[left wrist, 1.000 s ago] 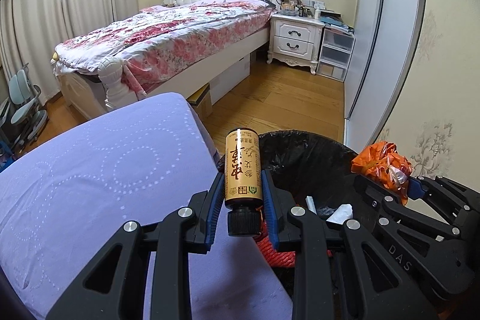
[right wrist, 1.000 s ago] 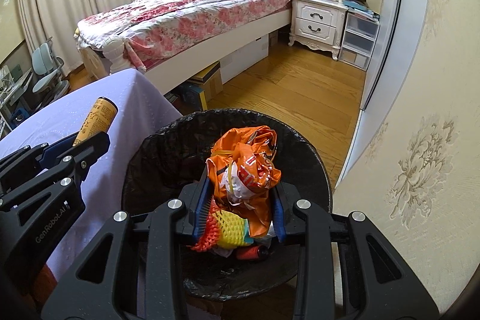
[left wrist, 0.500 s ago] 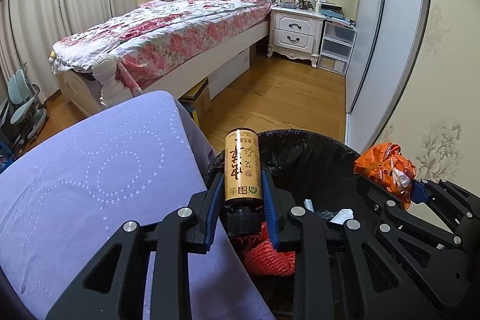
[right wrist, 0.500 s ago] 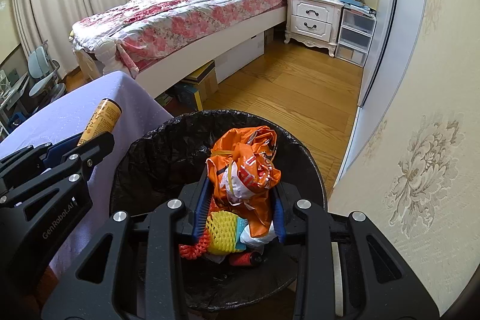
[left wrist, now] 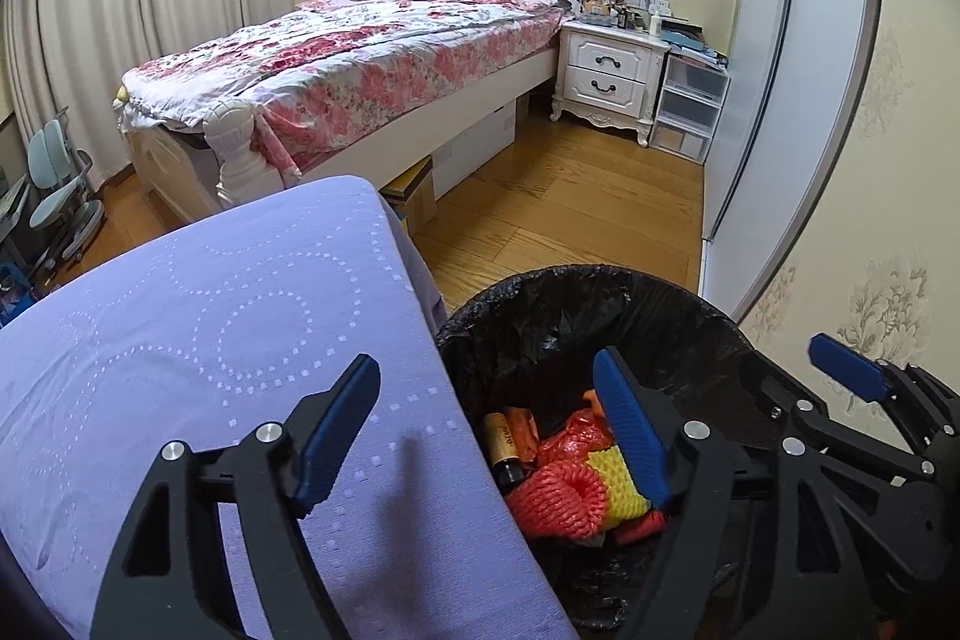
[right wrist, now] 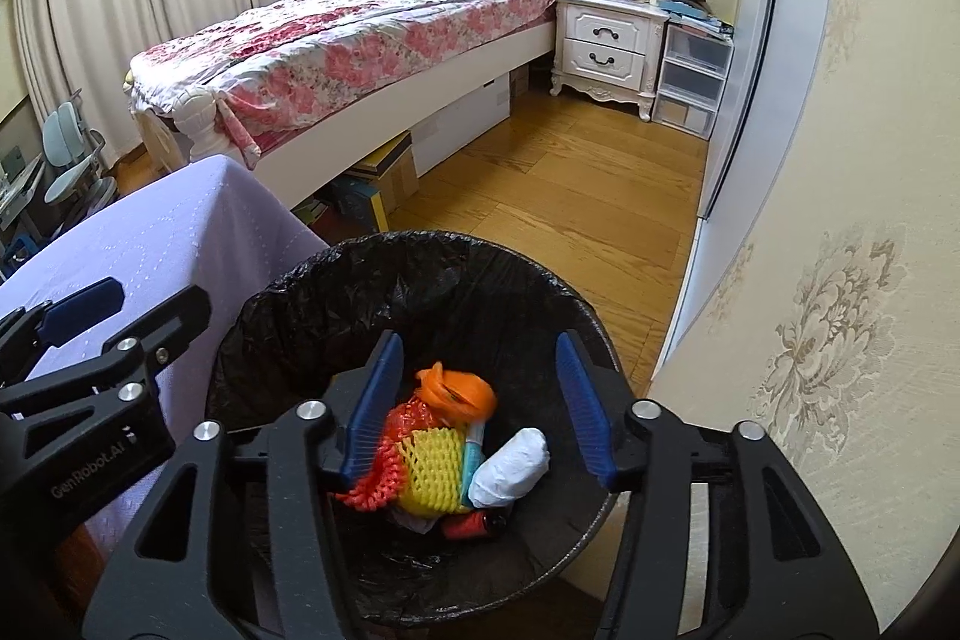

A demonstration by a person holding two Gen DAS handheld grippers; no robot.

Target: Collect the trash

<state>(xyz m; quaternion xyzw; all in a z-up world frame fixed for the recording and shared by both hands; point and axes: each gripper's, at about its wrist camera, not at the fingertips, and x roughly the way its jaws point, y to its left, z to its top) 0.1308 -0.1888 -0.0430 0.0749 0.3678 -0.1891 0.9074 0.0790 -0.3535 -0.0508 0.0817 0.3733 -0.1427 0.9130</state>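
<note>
Left claw (left wrist: 486,418) spread wide and empty at the purple-covered bench (left wrist: 210,340) edge, right claw (right wrist: 480,400) spread over the black-lined trash bin (right wrist: 414,250), brown bottle (left wrist: 503,451), seemingly on its side, orange bag (right wrist: 456,391) and foam nets inside.

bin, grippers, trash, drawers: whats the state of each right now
left gripper: open, empty
right gripper: open, empty, over the bin
bin: lined with a black bag, partly full
bottle: lying in the bin
orange wrapper: crumpled in the bin
yellow net: in the bin
white wad: in the bin
nightstand drawers: both shut
</note>
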